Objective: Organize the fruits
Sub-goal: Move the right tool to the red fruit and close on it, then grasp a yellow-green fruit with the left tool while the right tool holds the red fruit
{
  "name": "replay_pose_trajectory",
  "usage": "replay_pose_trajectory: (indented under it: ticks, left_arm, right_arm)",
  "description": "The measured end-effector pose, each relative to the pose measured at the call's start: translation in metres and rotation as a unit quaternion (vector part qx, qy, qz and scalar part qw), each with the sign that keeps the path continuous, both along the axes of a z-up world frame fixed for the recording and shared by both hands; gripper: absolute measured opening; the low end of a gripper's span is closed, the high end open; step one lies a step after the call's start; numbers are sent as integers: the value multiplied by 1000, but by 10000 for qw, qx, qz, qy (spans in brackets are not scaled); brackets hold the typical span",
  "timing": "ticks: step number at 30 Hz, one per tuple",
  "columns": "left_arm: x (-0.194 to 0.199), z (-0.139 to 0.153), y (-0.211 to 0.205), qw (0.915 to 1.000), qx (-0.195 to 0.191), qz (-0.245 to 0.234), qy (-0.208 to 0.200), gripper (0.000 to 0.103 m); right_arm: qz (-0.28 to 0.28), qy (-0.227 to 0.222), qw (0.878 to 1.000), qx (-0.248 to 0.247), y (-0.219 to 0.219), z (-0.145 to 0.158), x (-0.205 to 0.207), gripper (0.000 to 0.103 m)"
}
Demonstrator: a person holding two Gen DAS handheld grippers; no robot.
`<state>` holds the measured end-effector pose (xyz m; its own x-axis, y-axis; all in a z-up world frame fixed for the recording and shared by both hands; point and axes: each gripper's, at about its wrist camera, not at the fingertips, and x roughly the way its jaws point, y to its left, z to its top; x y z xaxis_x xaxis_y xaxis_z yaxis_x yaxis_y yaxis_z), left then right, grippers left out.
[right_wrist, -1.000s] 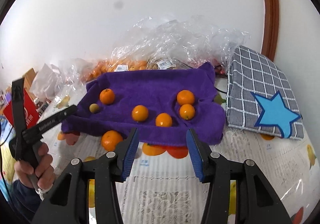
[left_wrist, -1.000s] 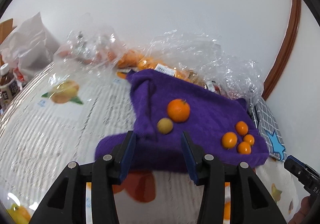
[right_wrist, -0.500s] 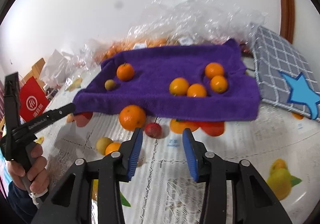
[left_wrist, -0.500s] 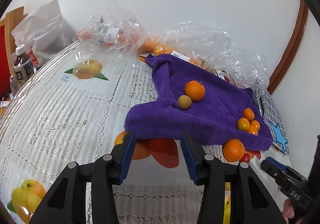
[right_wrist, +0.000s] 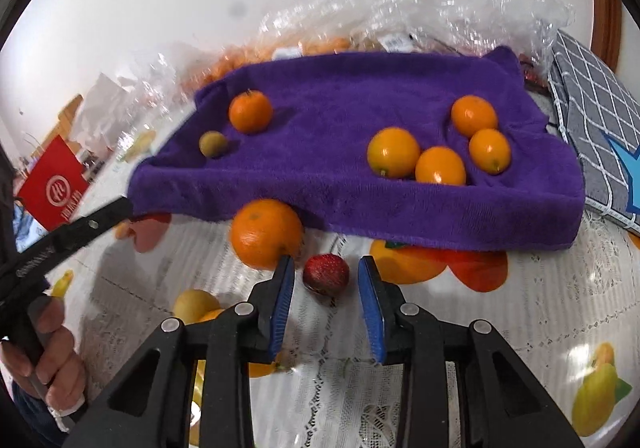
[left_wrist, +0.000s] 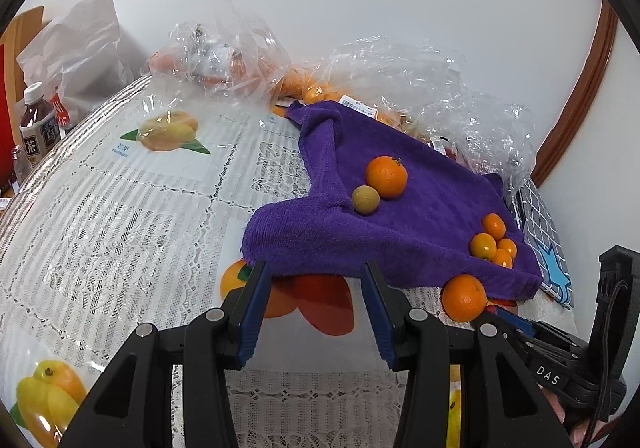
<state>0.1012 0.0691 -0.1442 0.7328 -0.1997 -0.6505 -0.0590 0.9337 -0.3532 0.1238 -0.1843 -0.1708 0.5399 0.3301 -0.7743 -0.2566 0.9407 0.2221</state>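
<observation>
A table under a lace-patterned cloth printed with fruit pictures point(left_wrist: 120, 215) fills most of both views, with a white wall behind it. On its far half lies a purple towel point(left_wrist: 400, 224), its near edge hanging a little above the tablecloth, and crinkled clear plastic bags point(left_wrist: 420, 87) holding more orange fruit are heaped against the wall just behind the towel. A grey checked cloth with a blue star point(right_wrist: 592, 119) sits touching the towel's right edge. The left gripper point(left_wrist: 312, 300) hovers low over the table with its blue-padded jaws spread apart and nothing between them, its tips at the towel's near-left edge. The right gripper point(right_wrist: 326, 288) also has its jaws spread wide, and the red strawberry point(right_wrist: 325, 274) lies on the tablecloth between the tips, touching neither pad. Just left of the strawberry a large orange point(right_wrist: 266, 234) rests on the table, tucked partly under the towel's front edge. On the towel, a mandarin point(right_wrist: 251, 111) sits at the back left with a small greenish-brown round fruit point(right_wrist: 213, 143) just beside it, and four small oranges point(right_wrist: 440, 165) cluster together toward the right. A brown-capped tea bottle point(left_wrist: 36, 131) stands at the table's far-left rim in the left wrist view.
</observation>
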Motion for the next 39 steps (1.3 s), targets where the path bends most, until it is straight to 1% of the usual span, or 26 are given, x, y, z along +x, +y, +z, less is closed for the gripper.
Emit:
replay_pose_trajectory:
  ticks: [1, 2, 5, 7, 9, 12, 15, 17, 18, 20, 22, 25, 28, 30, 32, 35, 37, 39]
  left_arm:
    - [0, 0, 0, 10000, -6, -3, 2, 45]
    - [0, 0, -1, 10000, -7, -2, 0, 44]
    - [-1, 0, -2, 10000, 8, -29, -41, 44]
    - [-2, 1, -4, 9999, 32, -96, -55, 44]
    - [-4, 2, -7, 9998, 62, -183, -98, 44]
    - [-8, 4, -12, 9994, 123, -300, -141, 44]
    - [-15, 3, -22, 9984, 165, -542, -86, 44]
    - [-20, 3, -34, 9968, 370, -706, -25, 44]
    - [-24, 2, -40, 9960, 384, -800, -23, 44]
    - [-29, 2, -51, 9942, 275, -1040, 16, 44]
    - [-31, 1, -63, 9921, 205, -1230, 101, 44]
    - [-33, 1, -76, 9902, 249, -1367, 135, 44]
    - [-32, 0, -83, 9891, 236, -1439, 200, 44]
    - [-31, -2, -86, 9890, 169, -1450, 235, 41]
    - [-28, -4, -87, 9893, 75, -1433, 272, 33]
    - [-25, -8, -87, 9886, -109, -1454, 365, 27]
    - [-23, -9, -89, 9880, -162, -1488, 392, 23]
    - [-22, -8, -92, 9882, -97, -1487, 366, 23]
  right_arm:
    - [-8, -48, 10000, 3, 0, 1, -1, 26]
    - [18, -58, 10000, 31, 0, 1, -1, 24]
    - [16, -76, 9999, 77, -3, 1, -2, 24]
    - [-62, -164, 9998, 131, -9, 4, -6, 24]
    - [-189, -338, 9992, 115, -19, 10, -12, 24]
    - [-519, -557, 9971, -49, -39, 16, -22, 24]
    - [-698, -618, 9956, -59, -60, 18, -31, 24]
    - [-734, -713, 9947, -133, -69, 19, -36, 24]
    - [-739, -777, 9941, -165, -73, 19, -39, 24]
    - [-748, -836, 9936, -139, -80, 16, -44, 24]
    - [-810, -788, 9936, -41, -84, 13, -47, 24]
    - [-881, -927, 9918, 28, -84, 16, -50, 24]
    - [-861, -862, 9925, 96, -86, 14, -49, 24]
    - [-818, -781, 9935, 140, -85, 12, -47, 24]
    - [-759, -754, 9942, 120, -83, 11, -46, 24]
    - [-703, -805, 9942, 76, -80, 13, -49, 24]
    - [-720, -800, 9942, 68, -80, 12, -49, 24]
    - [-728, -787, 9942, 87, -81, 12, -48, 24]
